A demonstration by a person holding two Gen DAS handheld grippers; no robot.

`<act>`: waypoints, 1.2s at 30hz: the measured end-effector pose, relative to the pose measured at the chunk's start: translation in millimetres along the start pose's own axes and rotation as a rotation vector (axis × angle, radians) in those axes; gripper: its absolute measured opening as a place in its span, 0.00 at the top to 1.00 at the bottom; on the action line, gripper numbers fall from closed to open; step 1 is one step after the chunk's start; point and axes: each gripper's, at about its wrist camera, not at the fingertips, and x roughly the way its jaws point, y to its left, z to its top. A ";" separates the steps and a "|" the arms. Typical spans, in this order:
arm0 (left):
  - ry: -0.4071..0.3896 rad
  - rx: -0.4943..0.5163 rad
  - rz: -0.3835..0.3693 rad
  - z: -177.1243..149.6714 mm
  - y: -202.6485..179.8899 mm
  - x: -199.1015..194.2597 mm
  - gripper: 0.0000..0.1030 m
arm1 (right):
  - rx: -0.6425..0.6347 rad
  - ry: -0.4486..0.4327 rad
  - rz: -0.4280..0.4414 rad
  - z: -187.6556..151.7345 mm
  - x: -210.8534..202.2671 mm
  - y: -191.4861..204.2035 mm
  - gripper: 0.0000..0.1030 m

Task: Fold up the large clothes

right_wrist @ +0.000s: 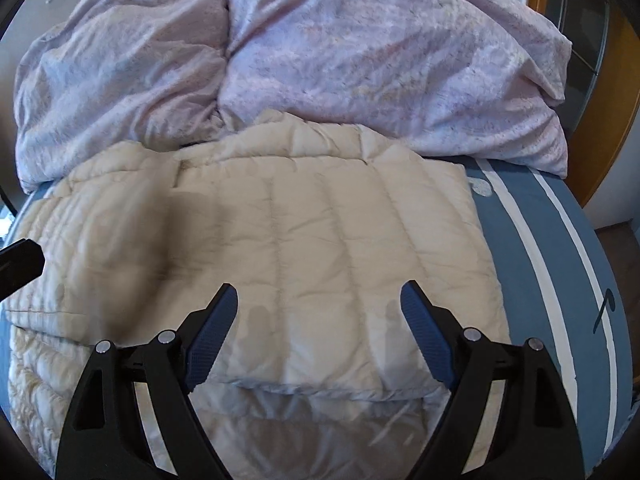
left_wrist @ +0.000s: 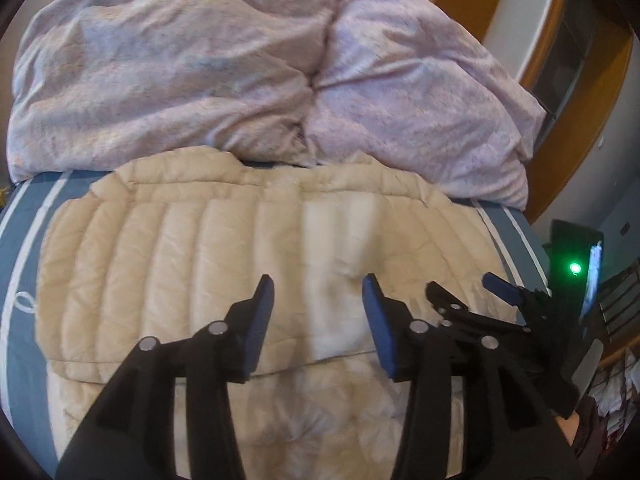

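A cream quilted down jacket (left_wrist: 208, 256) lies folded on the bed, an upper layer over a lower one; it also shows in the right wrist view (right_wrist: 312, 248). My left gripper (left_wrist: 318, 320) is open and empty, hovering just above the jacket's near fold edge. My right gripper (right_wrist: 320, 336) is open and empty above the fold edge at the jacket's right side. The right gripper (left_wrist: 466, 286) also shows in the left wrist view, at the jacket's right end. Part of the left gripper (right_wrist: 18, 264) shows at the left edge of the right wrist view.
A crumpled lilac duvet (left_wrist: 248, 64) is heaped behind the jacket, also in the right wrist view (right_wrist: 360, 48). The bed sheet (right_wrist: 552, 240) is blue with white stripes. A wooden frame (left_wrist: 592, 112) and a green light (left_wrist: 575, 268) lie off the bed's right side.
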 end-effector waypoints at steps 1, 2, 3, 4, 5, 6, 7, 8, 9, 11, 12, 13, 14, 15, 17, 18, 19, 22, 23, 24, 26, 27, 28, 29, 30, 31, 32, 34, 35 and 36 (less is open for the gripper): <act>-0.008 -0.005 0.021 -0.2 7.1 -3.6 0.52 | -0.008 -0.008 0.026 0.4 -3.6 7.2 0.18; -0.014 -0.009 0.051 -1.0 16.4 -6.8 0.51 | -0.014 -0.013 0.045 0.8 -5.8 12.6 0.18; -0.013 -0.013 0.077 -1.7 24.1 -8.0 0.51 | -0.020 -0.019 0.075 1.6 -9.0 20.3 0.21; -0.013 -0.018 0.095 -2.6 30.7 -9.1 0.51 | -0.027 -0.024 0.105 2.4 -11.2 28.2 0.26; -0.012 -0.023 0.120 -4.1 39.1 -9.5 0.51 | -0.032 -0.025 0.124 3.1 -12.2 34.3 0.29; -0.010 -0.026 0.142 -4.4 44.8 -9.2 0.51 | -0.045 -0.027 0.153 3.8 -12.7 43.4 0.35; -0.008 -0.027 0.179 -6.3 54.3 -8.5 0.51 | -0.048 -0.027 0.166 4.0 -12.6 48.5 0.42; -0.005 -0.029 0.198 -7.3 60.7 -7.8 0.51 | -0.052 -0.021 0.187 4.9 -11.0 56.7 0.45; 0.001 -0.034 0.216 -8.7 67.9 -6.4 0.51 | -0.052 -0.018 0.198 5.6 -9.9 60.5 0.51; 0.011 -0.038 0.241 -10.4 78.5 -4.4 0.51 | -0.048 -0.004 0.229 7.6 -5.4 70.5 0.59; 0.015 -0.039 0.255 -11.1 83.7 -2.9 0.51 | -0.046 -0.002 0.236 7.7 -4.0 73.4 0.63; 0.017 -0.037 0.264 -11.7 86.8 -1.5 0.51 | -0.046 0.000 0.240 7.9 -2.1 77.1 0.65; 0.020 -0.035 0.273 -11.9 90.0 0.3 0.51 | -0.049 0.002 0.241 7.8 -0.2 79.6 0.66; 0.024 -0.033 0.286 -12.5 93.8 2.6 0.51 | -0.057 0.007 0.236 6.8 2.5 82.8 0.66; 0.036 -0.033 0.298 -14.2 98.5 8.0 0.51 | -0.075 0.040 0.202 4.6 14.5 88.7 0.69; 0.041 -0.034 0.301 -14.3 98.5 10.7 0.51 | -0.078 0.055 0.181 2.9 19.4 89.1 0.72; 0.051 -0.038 0.304 -15.4 101.2 14.8 0.51 | -0.078 0.083 0.150 0.3 28.4 88.6 0.73; 0.073 -0.046 0.310 -19.5 105.9 25.5 0.51 | -0.059 0.135 0.096 -6.9 46.5 81.5 0.74; 0.079 -0.046 0.310 -21.1 107.2 28.2 0.51 | -0.059 0.137 0.084 -7.9 49.2 80.0 0.74; 0.083 -0.045 0.310 -22.7 107.9 30.4 0.51 | -0.059 0.136 0.077 -8.7 50.5 79.5 0.74; 0.085 -0.040 0.312 -25.2 108.4 33.0 0.48 | -0.071 0.138 0.067 -8.7 52.3 80.8 0.74; 0.084 -0.037 0.316 -25.9 108.0 33.4 0.46 | -0.078 0.139 0.062 -8.7 52.4 82.1 0.74; 0.082 -0.032 0.321 -26.7 107.9 33.6 0.45 | -0.088 0.139 0.056 -8.9 52.3 83.7 0.74; 0.081 -0.029 0.323 -27.2 107.9 33.6 0.44 | -0.096 0.140 0.055 -9.1 51.9 84.2 0.74; 0.081 -0.027 0.323 -27.8 108.2 32.9 0.42 | -0.099 0.141 0.060 -9.1 51.1 83.9 0.73; 0.082 -0.027 0.322 -28.2 108.5 31.8 0.42 | -0.097 0.147 0.074 -8.9 49.2 82.0 0.72; 0.083 -0.028 0.321 -29.0 109.0 30.0 0.41 | -0.087 0.155 0.090 -8.5 46.2 78.3 0.67; 0.082 -0.031 0.318 -32.5 111.2 22.0 0.40 | -0.055 0.170 0.123 -8.9 35.4 68.8 0.43; 0.082 -0.033 0.313 -34.1 112.3 17.4 0.39 | -0.049 0.166 0.139 -8.2 30.1 65.8 0.24; 0.079 -0.033 0.305 -36.9 114.3 10.5 0.38 | -0.048 0.150 0.149 -9.9 19.6 60.1 0.18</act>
